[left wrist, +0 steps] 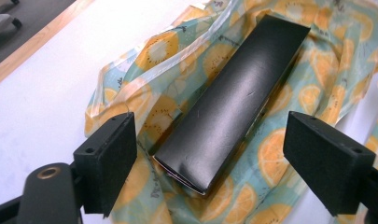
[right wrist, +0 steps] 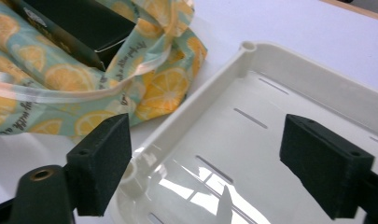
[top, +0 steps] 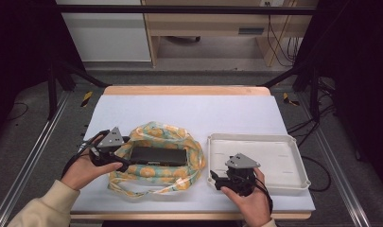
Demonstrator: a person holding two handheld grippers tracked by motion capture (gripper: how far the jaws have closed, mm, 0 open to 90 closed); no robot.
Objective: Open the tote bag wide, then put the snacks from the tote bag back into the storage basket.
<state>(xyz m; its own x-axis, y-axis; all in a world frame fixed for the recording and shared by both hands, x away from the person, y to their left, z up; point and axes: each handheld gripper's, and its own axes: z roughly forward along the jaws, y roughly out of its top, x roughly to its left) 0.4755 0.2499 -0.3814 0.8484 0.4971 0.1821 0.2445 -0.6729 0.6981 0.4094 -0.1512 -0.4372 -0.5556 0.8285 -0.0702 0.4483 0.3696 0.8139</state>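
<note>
1. The left tool (top: 124, 153) sits at the left end of the long black box (top: 158, 155), held in the person's left hand (top: 85, 169); in the left gripper view its two black jaws stand spread wide, with the box's near end (left wrist: 233, 105) lying between and below them; neither pad presses on the box.
2. The black box lies flat on the fruit-print bag (top: 153, 158), a crumpled cloth of pale blue-green with orange slices; the bag rests on the pale desk (top: 189, 111), left of centre; in the high view the bag's rim and a pale handle strap curl around the box on all sides.
3. The right tool (top: 218, 178) hovers at the near left corner of the white tray (top: 293, 163), held in the person's right hand (top: 249, 201); in the right gripper view its jaws are spread apart and nothing lies gripped between them; the tray's floor (right wrist: 252, 154) with its slots shows between the pads.
4. The tray stands on the desk just beside the bag, to its right; in the right gripper view the bag's edge (right wrist: 163, 88) lies close to the tray's rim, and whether they touch I cannot tell.
5. One corner of the black box (right wrist: 84, 28) shows in the right gripper view, resting on the cloth.
</note>
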